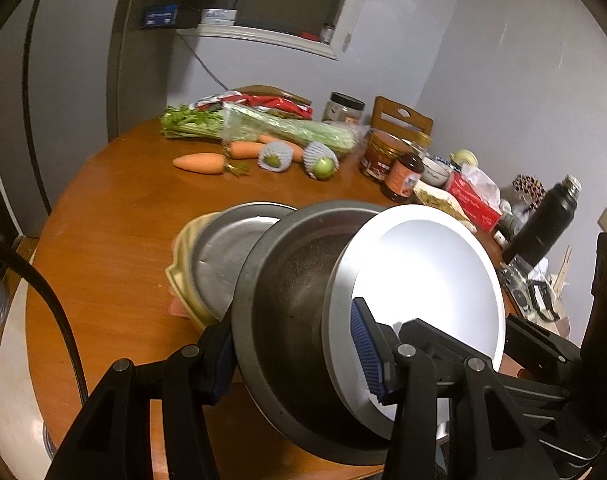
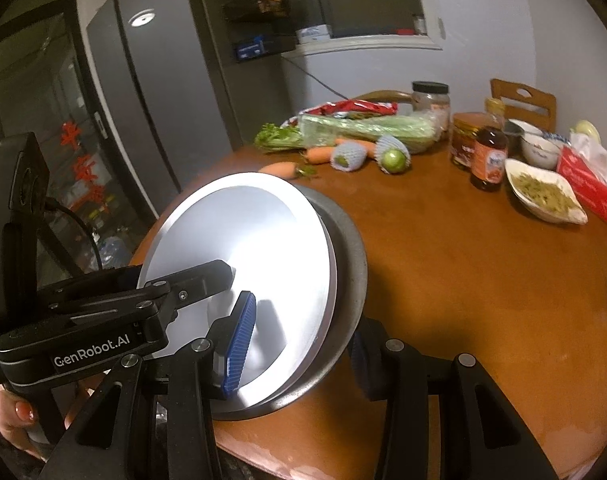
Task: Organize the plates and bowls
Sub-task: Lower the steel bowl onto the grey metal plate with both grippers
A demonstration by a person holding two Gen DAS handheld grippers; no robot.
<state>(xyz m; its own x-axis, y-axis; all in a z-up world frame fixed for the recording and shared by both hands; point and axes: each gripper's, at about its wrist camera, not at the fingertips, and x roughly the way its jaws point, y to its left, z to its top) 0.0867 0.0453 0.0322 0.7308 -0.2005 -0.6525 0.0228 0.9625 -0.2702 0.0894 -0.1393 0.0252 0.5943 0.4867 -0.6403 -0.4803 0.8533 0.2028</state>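
Across the round wooden tabletop [image 1: 115, 216], groceries fill the far side and a stack of dishes hangs tilted over the near edge, lifted clear of the wood. That stack is a white plate [image 1: 435, 276] nested in a dark metal bowl [image 1: 299, 320], and both grippers grip it together. From the left wrist camera, the left gripper [image 1: 299, 356] has its jaws clamped across the stack's near rim, one blue pad on the white face and the other behind the dark bowl's outside. From the right wrist camera, the right gripper [image 2: 299, 350] pinches the same white plate [image 2: 243, 240] and the dark metal bowl [image 2: 349, 252] beneath it in the same way, one blue pad on top and one under the rim.

Behind the raised stack in the left view, a shallow grey metal dish [image 1: 223, 252] sits in a cream, angular-rimmed bowl [image 1: 183, 276] resting on the tabletop.

Farther back lie a bagged bunch of celery [image 1: 271, 126], three carrots [image 1: 199, 163] and two green fruits in foam netting [image 1: 319, 160]. To the right stand a clear jar with a black lid [image 1: 343, 108], a brown sauce jar [image 1: 383, 152], a dark sauce bottle [image 2: 489, 158] and a small patterned bowl [image 1: 435, 170]. A white boat-shaped dish of green food [image 2: 543, 196] sits just beside a red tissue box [image 1: 473, 196]. A black flask [image 1: 543, 220] stands near the right edge.

A person's fingers [image 2: 19, 412] show at the lower left of the right view.
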